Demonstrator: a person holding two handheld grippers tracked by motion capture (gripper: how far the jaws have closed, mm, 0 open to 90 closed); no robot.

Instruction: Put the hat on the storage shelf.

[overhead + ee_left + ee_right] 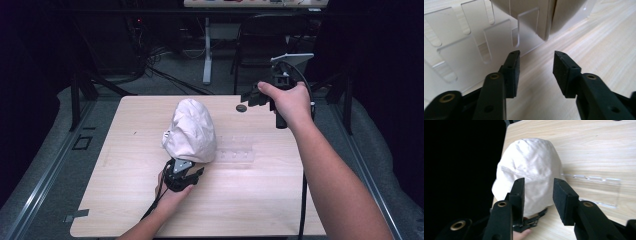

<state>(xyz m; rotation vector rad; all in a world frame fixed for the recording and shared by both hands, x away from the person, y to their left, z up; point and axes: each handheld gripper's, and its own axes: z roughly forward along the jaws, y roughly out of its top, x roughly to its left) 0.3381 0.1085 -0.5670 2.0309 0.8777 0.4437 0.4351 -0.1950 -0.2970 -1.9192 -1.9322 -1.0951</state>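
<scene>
Looking down from the high view, a pale wooden table (125,200) carries a white cloth hat (191,131) standing tall near its middle, with a clear plastic rack (235,150) lying flat just to the hat's right. The left gripper (196,172) sits at the hat's near edge, held low over the table by the person's left hand (172,192), jaws parted. The right gripper (247,97) is raised over the far right part of the table in the right hand (290,102), well apart from the hat; from here I cannot tell how its jaws stand. A small dark round thing (241,108) lies on the table just below that gripper. In the left gripper view, the left gripper (536,70) has its two black jaws spread wide with bare wood between them, nothing held. The clear rack (474,50) with its slotted cut-outs lies close ahead on the left, and the hat's pale underside (544,15) hangs just above and beyond the jaw tips. In the right gripper view, the right gripper (539,195) is open too, jaws apart and empty, looking down on the hat (529,165) near the table's edge, the rack (599,190) flat beside it.
</scene>
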